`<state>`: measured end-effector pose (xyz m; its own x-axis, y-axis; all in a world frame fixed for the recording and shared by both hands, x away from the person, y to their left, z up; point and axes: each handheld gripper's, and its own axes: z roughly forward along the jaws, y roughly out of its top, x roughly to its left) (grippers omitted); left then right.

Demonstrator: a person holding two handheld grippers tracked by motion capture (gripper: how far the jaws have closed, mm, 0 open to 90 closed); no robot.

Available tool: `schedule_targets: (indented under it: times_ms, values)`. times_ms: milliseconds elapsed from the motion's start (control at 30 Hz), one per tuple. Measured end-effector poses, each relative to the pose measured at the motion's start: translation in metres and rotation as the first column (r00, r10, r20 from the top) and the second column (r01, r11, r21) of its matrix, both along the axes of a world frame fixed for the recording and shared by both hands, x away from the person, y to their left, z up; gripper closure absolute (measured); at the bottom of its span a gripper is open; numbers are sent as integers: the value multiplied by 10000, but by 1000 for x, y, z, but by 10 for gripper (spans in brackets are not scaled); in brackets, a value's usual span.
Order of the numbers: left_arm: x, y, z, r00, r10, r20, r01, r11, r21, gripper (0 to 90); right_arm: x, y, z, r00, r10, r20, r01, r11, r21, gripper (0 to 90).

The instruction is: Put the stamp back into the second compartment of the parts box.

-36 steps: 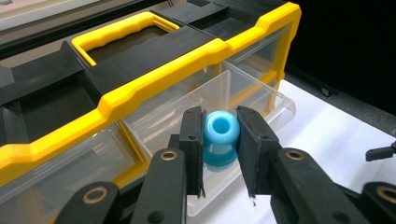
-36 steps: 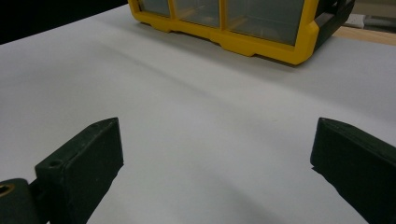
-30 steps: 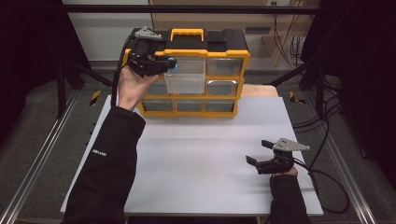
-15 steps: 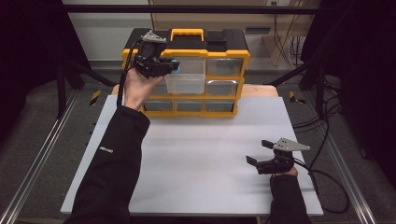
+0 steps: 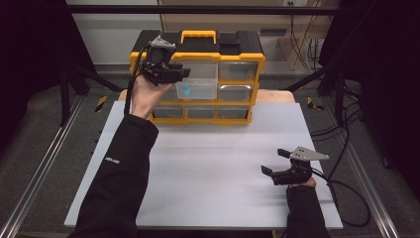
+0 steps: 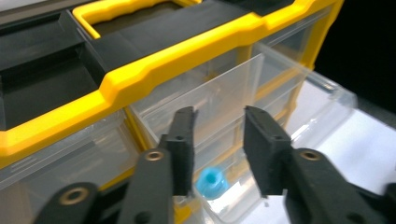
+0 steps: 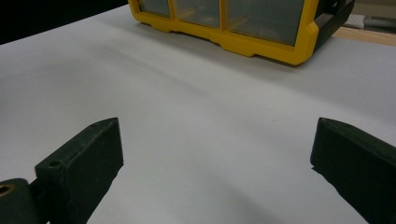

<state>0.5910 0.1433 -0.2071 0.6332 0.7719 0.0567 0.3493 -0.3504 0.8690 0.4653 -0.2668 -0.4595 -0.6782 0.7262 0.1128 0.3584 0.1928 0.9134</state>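
Observation:
A yellow and black organizer box (image 5: pixel 198 47) with clear drawers stands at the back of the white table (image 5: pixel 213 158). One middle drawer (image 5: pixel 203 90) is pulled out, and a small blue piece (image 5: pixel 184 90) lies in it. My left gripper (image 5: pixel 182 74) hovers just above that drawer's left end, open and holding nothing. In the left gripper view the gripper (image 6: pixel 218 149) frames the drawer's clear wall (image 6: pixel 224 100), with the blue piece (image 6: pixel 212 181) below. My right gripper (image 5: pixel 273 161) rests low near the table's front right, wide open (image 7: pixel 215 163) over bare table.
The organizer box (image 7: pixel 261 28) has a yellow carry handle (image 5: pixel 198 34) on top and a row of shut drawers (image 5: pixel 200 112) along its base. Cables (image 5: pixel 346 193) trail off the table's right side. Metal frame rails run along both sides.
My left gripper has moved a little to the right and down, closer to the pulled-out drawer. The right gripper has stayed where it was.

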Motion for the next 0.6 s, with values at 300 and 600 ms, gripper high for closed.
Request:
schedule_targets:
  times_ms: [300, 600]
  values:
    - [-32, 23, -2, 9942, -283, 1038, 368, 9961, -804, 258, 0, 0, 0, 10000, -50, 33, 51, 10000, -18, 28]
    - [-67, 58, -35, 9908, -501, 1257, 701, 9846, -1600, 0, 0, 0, -1, 10000, -32, 2, 32, 10000, -63, 28]
